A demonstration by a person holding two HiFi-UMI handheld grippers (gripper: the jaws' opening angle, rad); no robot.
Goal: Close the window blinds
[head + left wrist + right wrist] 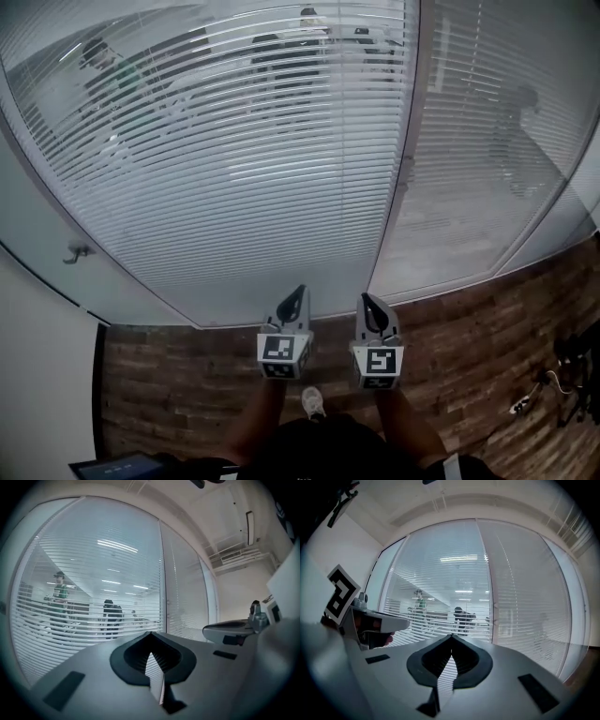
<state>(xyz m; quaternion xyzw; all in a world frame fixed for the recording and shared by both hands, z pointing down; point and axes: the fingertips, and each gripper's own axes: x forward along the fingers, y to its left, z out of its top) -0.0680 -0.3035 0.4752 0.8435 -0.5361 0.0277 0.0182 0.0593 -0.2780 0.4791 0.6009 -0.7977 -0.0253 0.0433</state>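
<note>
Facing the window blinds [234,159], the person holds both tools out level, side by side, above the brick-patterned floor [178,384]. The left hand-held gripper [298,296] has its jaws pressed together, tips meeting, nothing pinched between them. The right hand-held gripper [368,302] is the same: jaws pressed tight together and empty. Both noses aim straight at the blinds, and neither touches a slat. The blinds hang ahead of the pair in two sections, split by an upright frame post [405,169]. On the left panel [169,216] the slats are tilted open, and people [281,56] on the far side show clearly through the gaps. The right panel [478,141] is turned flatter; only a dim figure shows behind it.
</note>
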